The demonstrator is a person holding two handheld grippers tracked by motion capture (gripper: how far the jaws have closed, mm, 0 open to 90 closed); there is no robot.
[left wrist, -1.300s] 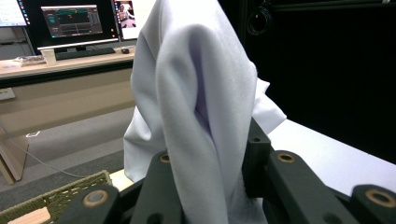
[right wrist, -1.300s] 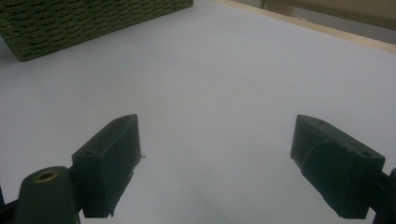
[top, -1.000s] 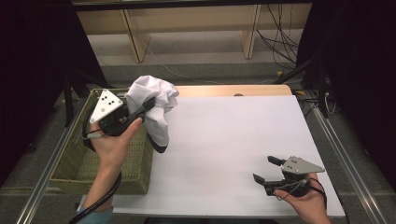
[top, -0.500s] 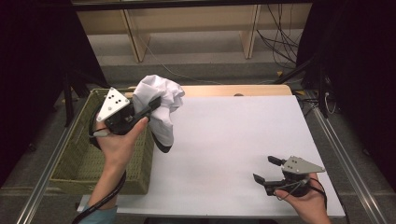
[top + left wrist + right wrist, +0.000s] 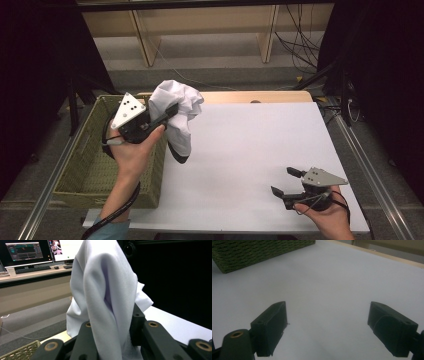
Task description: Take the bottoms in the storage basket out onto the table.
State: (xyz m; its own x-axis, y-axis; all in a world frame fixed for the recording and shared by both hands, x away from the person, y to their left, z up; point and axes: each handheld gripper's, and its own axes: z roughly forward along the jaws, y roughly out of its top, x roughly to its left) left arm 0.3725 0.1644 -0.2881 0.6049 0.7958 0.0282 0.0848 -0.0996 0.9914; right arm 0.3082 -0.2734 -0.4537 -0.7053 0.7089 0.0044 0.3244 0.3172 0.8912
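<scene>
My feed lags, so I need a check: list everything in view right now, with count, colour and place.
cloth: 1, white, bunched, held up over the table's left edge beside the basket
basket: 1, green woven, left of the table
table: 1, white top with a wooden far edge
shelf legs: pale wood, on the floor beyond the table
cables: several, black, far right floor
monitors: lit, on a desk in the left gripper view
left gripper: black, jaws shut on the cloth
right gripper: black, jaws open, low over the table's near right
</scene>
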